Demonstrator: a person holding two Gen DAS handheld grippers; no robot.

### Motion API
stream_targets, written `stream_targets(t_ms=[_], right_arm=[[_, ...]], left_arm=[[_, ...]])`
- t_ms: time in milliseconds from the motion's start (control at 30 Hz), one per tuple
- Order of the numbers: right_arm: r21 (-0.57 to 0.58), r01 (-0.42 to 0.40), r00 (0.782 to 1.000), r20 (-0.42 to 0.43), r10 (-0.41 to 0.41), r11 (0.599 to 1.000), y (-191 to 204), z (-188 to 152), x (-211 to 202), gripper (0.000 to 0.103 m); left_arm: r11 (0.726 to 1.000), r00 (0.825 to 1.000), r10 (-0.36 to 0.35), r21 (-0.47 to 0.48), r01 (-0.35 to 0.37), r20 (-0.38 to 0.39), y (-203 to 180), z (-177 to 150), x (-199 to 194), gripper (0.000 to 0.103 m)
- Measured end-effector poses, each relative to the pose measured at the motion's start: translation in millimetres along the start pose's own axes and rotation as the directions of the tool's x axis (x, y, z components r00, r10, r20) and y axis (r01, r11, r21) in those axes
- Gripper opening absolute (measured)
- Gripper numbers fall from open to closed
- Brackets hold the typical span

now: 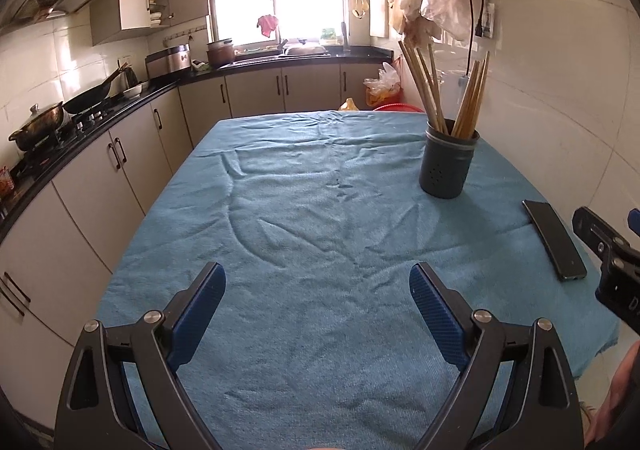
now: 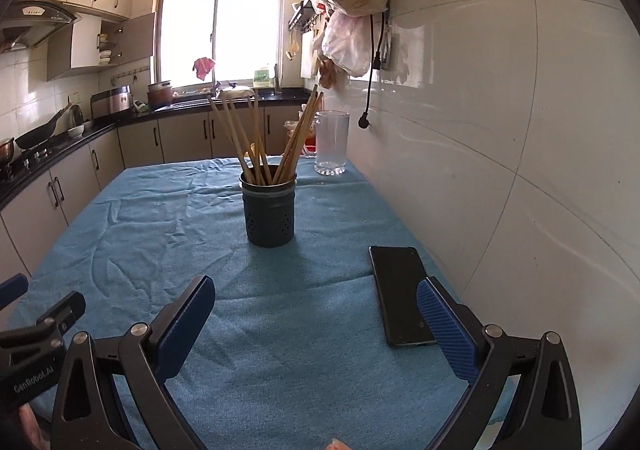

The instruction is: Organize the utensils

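Observation:
A dark perforated utensil holder (image 1: 448, 162) (image 2: 269, 210) stands upright on the blue cloth (image 1: 304, 210) (image 2: 200, 234) and holds several wooden chopsticks (image 1: 428, 90) (image 2: 256, 138). My left gripper (image 1: 316, 290) is open and empty above the near middle of the cloth, well short and left of the holder. My right gripper (image 2: 316, 306) is open and empty, near the table's front, with the holder straight ahead. Part of the right gripper (image 1: 608, 250) shows at the right edge of the left wrist view, and part of the left gripper (image 2: 36, 322) shows at the left edge of the right wrist view.
A black phone (image 1: 554, 242) (image 2: 398, 294) lies flat on the cloth near the right edge, beside my right finger (image 2: 448, 326). A clear glass jar (image 2: 331, 142) stands at the far right corner. A tiled wall (image 2: 500, 130) runs along the right; kitchen counters (image 1: 100, 118) run along the left.

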State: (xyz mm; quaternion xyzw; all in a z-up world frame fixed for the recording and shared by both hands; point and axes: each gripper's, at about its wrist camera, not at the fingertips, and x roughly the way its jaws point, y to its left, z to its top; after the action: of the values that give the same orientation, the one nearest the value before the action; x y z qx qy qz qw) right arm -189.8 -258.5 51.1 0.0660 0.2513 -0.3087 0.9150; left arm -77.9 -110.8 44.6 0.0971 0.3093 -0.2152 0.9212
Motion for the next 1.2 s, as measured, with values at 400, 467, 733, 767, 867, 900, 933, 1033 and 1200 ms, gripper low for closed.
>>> stream_targets(t_ms=[400, 467, 733, 767, 867, 900, 933, 1033, 1200], right_arm=[[0.012, 0.007, 1.0, -0.023, -0.007, 1.0, -1.7, 0.1, 11.0, 0.103], [0.011, 0.007, 1.0, -0.029, -0.006, 1.0, -0.9, -0.2, 12.4, 0.103], [0.005, 0.006, 0.999, -0.044, -0.006, 1.0, 0.0, -1.5, 16.1, 0.103], [0.004, 0.005, 0.999, -0.045, -0.005, 1.0, 0.2, -1.9, 16.7, 0.103], [-0.003, 0.006, 0.999, -0.051, -0.006, 1.0, 2.0, -2.5, 17.6, 0.103], [-0.003, 0.006, 0.999, -0.051, -0.006, 1.0, 2.3, -2.9, 17.9, 0.103], [-0.003, 0.004, 0.999, -0.053, -0.004, 1.0, 2.8, -3.3, 18.1, 0.103], [-0.007, 0.004, 0.998, -0.058, -0.004, 1.0, 4.0, -4.4, 19.3, 0.103], [-0.013, 0.001, 0.998, -0.061, -0.002, 1.0, 7.1, -5.8, 19.6, 0.103]], left_arm=[[1.0, 1.0, 0.005, -0.003, -0.005, -0.013, -0.7, 0.5, 7.5, 0.092], [1.0, 1.0, 0.006, -0.003, -0.006, -0.015, -0.7, 0.6, 8.0, 0.092], [1.0, 1.0, 0.008, -0.006, -0.008, -0.018, 1.9, -0.8, 8.9, 0.092], [1.0, 1.0, 0.007, -0.006, -0.007, -0.018, 1.8, -0.7, 8.8, 0.092], [1.0, 1.0, 0.008, -0.006, -0.008, -0.018, 2.0, -0.7, 8.8, 0.092], [1.0, 1.0, 0.007, -0.006, -0.007, -0.018, 2.0, -0.6, 8.7, 0.092], [1.0, 1.0, 0.008, -0.007, -0.008, -0.018, 2.5, -0.9, 8.8, 0.092], [1.0, 1.0, 0.008, -0.014, -0.008, -0.02, 5.4, -2.2, 10.3, 0.092], [1.0, 1.0, 0.011, -0.02, -0.012, -0.025, 6.9, -3.6, 12.2, 0.092]])
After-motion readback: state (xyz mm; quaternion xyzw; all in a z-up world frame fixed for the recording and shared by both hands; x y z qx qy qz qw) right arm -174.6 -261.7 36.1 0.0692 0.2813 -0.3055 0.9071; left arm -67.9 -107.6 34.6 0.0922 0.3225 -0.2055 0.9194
